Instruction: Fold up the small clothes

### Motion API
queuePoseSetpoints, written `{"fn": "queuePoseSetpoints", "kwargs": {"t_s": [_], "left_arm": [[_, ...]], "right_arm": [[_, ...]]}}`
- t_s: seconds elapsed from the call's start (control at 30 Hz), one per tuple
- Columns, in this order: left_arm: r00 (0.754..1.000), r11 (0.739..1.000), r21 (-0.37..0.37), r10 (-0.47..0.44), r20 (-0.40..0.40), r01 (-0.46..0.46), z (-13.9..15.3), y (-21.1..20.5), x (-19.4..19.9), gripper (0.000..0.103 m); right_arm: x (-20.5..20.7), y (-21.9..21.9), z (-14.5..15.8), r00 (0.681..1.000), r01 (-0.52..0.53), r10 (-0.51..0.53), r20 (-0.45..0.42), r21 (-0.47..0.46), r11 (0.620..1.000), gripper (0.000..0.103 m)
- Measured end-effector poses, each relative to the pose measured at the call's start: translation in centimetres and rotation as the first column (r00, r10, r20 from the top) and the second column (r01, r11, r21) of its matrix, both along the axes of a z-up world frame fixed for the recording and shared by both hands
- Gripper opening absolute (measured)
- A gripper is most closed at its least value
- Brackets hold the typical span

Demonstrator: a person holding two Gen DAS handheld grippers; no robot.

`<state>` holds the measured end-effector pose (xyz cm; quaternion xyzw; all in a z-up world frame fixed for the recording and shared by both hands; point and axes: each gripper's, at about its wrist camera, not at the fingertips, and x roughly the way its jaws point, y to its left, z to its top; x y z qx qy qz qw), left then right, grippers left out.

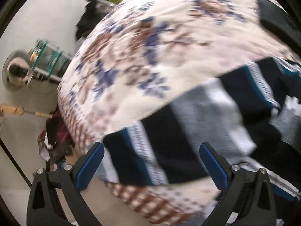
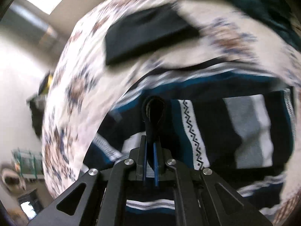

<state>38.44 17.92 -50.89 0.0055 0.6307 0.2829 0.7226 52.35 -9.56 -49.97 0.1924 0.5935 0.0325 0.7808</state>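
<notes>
1. The right gripper has its blue pads pressed together on a dark fold of the striped garment, a small loop of fabric poking out past the tips.
2. The left gripper stands wide apart with nothing pinched; the striped cloth lies below and between its fingers, and I cannot tell whether they touch it.
3. That garment is spread on the floral bedspread, bands of navy, teal, grey and white running across it.
4. It looks like a soft, light knit: limp, prone to sag and bunch, not slippery or fragile. I judge a hem or corner the best hold, pinching all layers so none slides free.
5. Count: two grippers, one striped garment in work, one dark folded piece farther up the bed, one heap of mixed clothes off the bed's edge, too blurred to number.
</notes>
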Motion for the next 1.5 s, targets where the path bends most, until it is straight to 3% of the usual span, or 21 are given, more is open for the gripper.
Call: {"fn": "queuePoseSetpoints", "kwargs": {"t_s": [0.2,0.33,0.4,0.47,0.53,0.6,0.67,0.83,0.9,0.97,1.03,1.07,1.13,1.17,1.23,1.27,1.3,1.43,1.5], "left_arm": [[0.994,0.994,-0.010,0.113,0.002,-0.113,-0.6,5.9,-2.1,0.103],[0.979,0.977,-0.068,0.204,0.019,-0.202,-0.5,8.7,-3.4,0.103],[0.969,0.965,-0.099,0.246,0.037,-0.241,-0.3,10.0,-4.4,0.103],[0.950,0.942,-0.159,0.308,0.053,-0.296,-0.4,11.2,-6.0,0.103],[0.921,0.902,-0.236,0.385,0.061,-0.362,-0.5,12.1,-7.9,0.103],[0.874,0.837,-0.321,0.483,0.053,-0.443,-1.0,13.1,-10.3,0.103],[0.800,0.726,-0.430,0.600,0.014,-0.537,-2.1,14.1,-13.4,0.103],[0.607,0.451,-0.614,0.792,-0.059,-0.648,-5.3,15.8,-18.5,0.103],[0.553,0.362,-0.676,0.829,-0.080,-0.641,-7.4,16.2,-18.9,0.097],[0.523,0.294,-0.715,0.844,-0.117,-0.634,-9.2,16.2,-18.5,0.091],[0.497,0.237,-0.746,0.856,-0.143,-0.622,-11.1,16.2,-17.6,0.051],[0.487,0.224,-0.750,0.861,-0.147,-0.622,-11.6,16.2,-17.2,0.038],[0.464,0.232,-0.736,0.877,-0.125,-0.636,-11.9,16.5,-16.4,0.011],[0.460,0.252,-0.729,0.883,-0.097,-0.637,-11.5,16.5,-16.0,0.010],[0.491,0.341,-0.693,0.871,-0.021,-0.636,-10.0,16.4,-14.6,0.008],[0.516,0.393,-0.672,0.856,0.019,-0.627,-9.0,16.2,-13.7,0.008],[0.563,0.474,-0.635,0.823,0.074,-0.610,-7.5,15.7,-12.4,0.008],[0.731,0.731,-0.505,0.633,0.254,-0.458,-1.9,13.4,-7.3,0.008],[0.794,0.829,-0.434,0.511,0.329,-0.353,1.0,11.8,-4.9,0.008]], "right_arm": [[1.8,8.4,-4.0,0.993,-0.102,0.096,-0.069,-0.080,0.992,0.006],[2.2,9.1,-5.5,0.972,-0.182,0.171,-0.163,-0.059,0.981,0.008],[1.3,7.7,-4.6,0.966,-0.209,0.198,-0.168,-0.053,0.976,0.024],[-0.2,5.6,-2.8,0.970,-0.213,0.195,-0.143,-0.121,0.970,0.078],[-2.1,2.6,-1.0,0.977,-0.197,0.174,-0.124,-0.202,0.959,0.086],[-3.7,-0.2,0.0,0.980,-0.179,0.143,-0.135,-0.306,0.935,0.087],[-5.4,-3.2,0.2,0.984,-0.148,0.097,-0.152,-0.374,0.915,0.087],[-8.3,-8.3,-0.7,0.981,-0.053,-0.015,-0.194,-0.345,0.937,0.087],[-8.9,-8.3,-1.3,0.978,-0.052,-0.021,-0.208,-0.341,0.939,0.087],[-9.2,-8.1,-1.5,0.976,-0.044,-0.031,-0.214,-0.336,0.941,0.087],[-9.3,-8.0,-1.6,0.975,-0.033,-0.039,-0.221,-0.315,0.949,0.087],[-9.2,-7.4,-1.7,0.973,-0.026,-0.047,-0.224,-0.315,0.949,0.087],[-8.9,-7.2,-1.5,0.971,-0.002,-0.071,-0.228,-0.307,0.952,0.087],[-8.9,-7.3,-1.2,0.970,0.008,-0.081,-0.230,-0.304,0.953,0.087],[-8.7,-6.7,-0.7,0.970,0.010,-0.087,-0.229,-0.317,0.949,0.087],[-8.7,-6.5,-0.4,0.970,0.001,-0.084,-0.228,-0.341,0.940,0.087],[-8.7,-6.2,-0.1,0.971,-0.013,-0.079,-0.226,-0.382,0.924,0.087],[-8.6,-5.2,0.2,0.978,-0.098,-0.011,-0.209,-0.506,0.857,0.087],[-8.6,-4.9,-0.3,0.974,-0.155,0.041,-0.223,-0.526,0.836,0.087]]}}
